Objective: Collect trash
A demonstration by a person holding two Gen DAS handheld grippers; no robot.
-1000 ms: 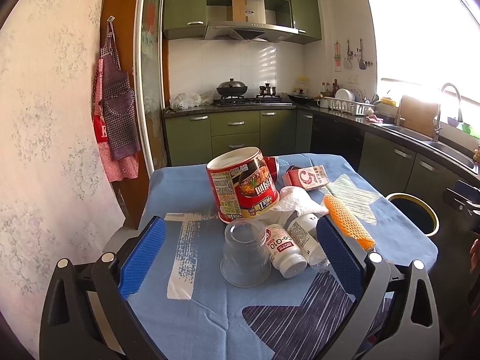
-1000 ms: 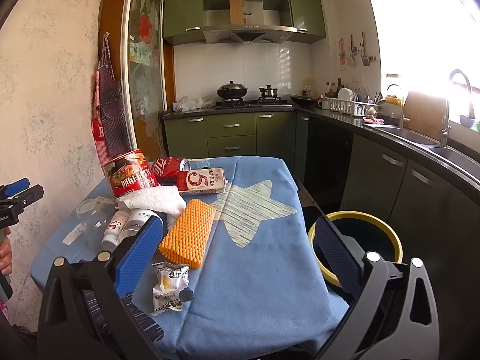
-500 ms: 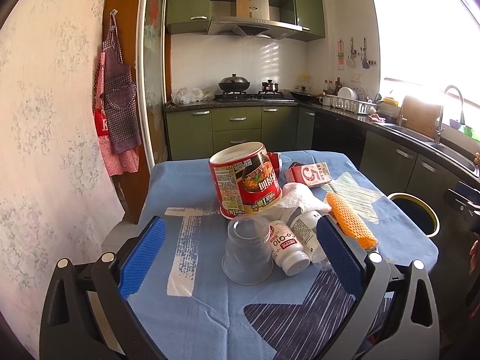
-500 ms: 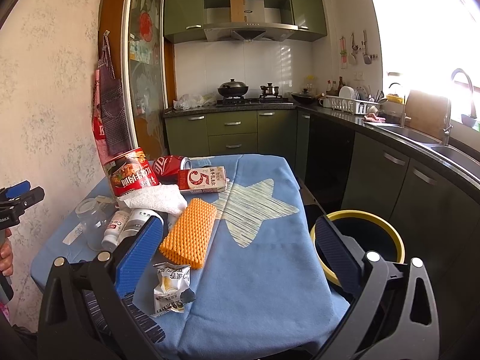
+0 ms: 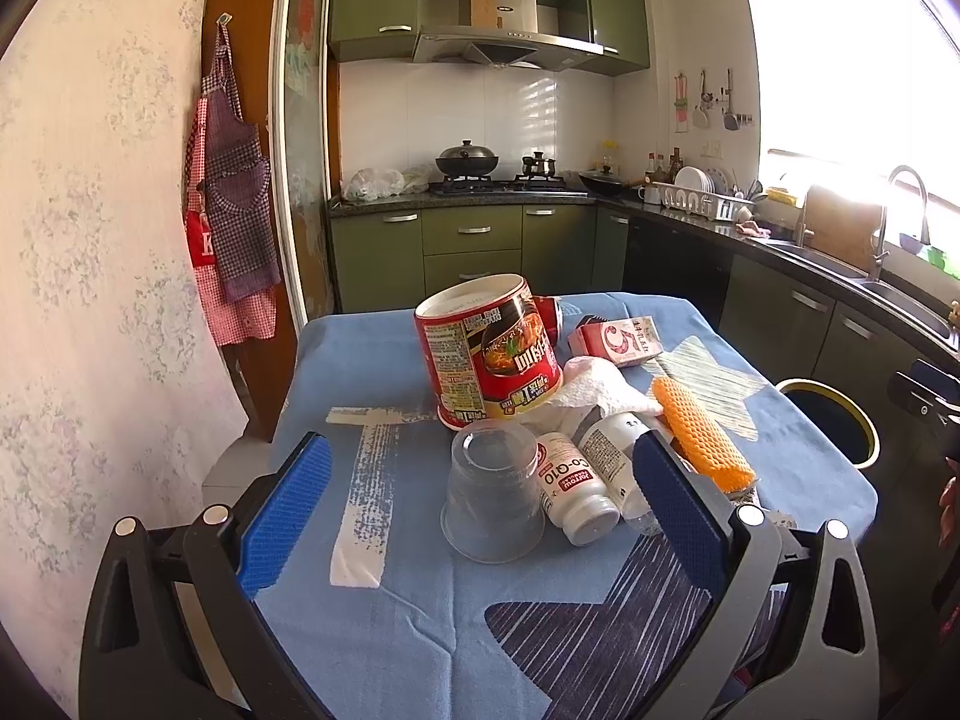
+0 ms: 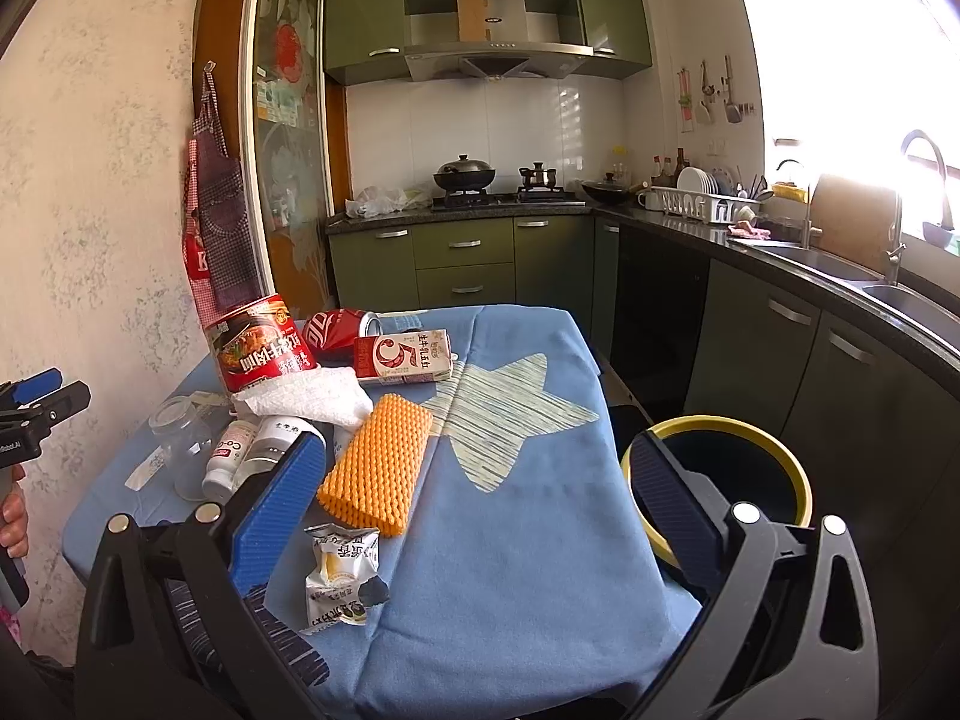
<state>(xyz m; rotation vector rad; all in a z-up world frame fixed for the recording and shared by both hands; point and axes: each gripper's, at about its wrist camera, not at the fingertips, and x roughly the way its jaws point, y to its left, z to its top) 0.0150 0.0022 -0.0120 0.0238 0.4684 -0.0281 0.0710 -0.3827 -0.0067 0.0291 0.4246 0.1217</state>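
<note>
Trash lies in a loose heap on the blue-clothed table (image 5: 420, 612). A clear plastic cup (image 5: 493, 492) stands upside down, with a white Co-Q10 pill bottle (image 5: 573, 489) on its side touching it and a second white bottle (image 5: 612, 450) just beside that. Behind them an upturned red instant-noodle tub (image 5: 489, 351) leans on a crumpled white paper towel (image 5: 591, 387). An orange foam fruit net (image 6: 378, 465) lies beside the towel, and a small printed snack wrapper (image 6: 342, 576) sits near the table's front edge. Further back are a red-and-white milk carton (image 6: 405, 358) on its side and a red soda can (image 6: 336, 330), also tipped over.

The left gripper (image 5: 480, 504) has its jaws spread wide, empty, above the table, framing the cup and the bottles without touching them. The right gripper (image 6: 474, 492) is likewise wide apart and empty; its left pad (image 6: 276, 510) hangs in front of the bottles, its right pad in front of the yellow-rimmed waste bin (image 6: 774, 450) that stands on the floor just beside the table. A person's hand (image 6: 13, 519) grips the left tool's handle.
</note>
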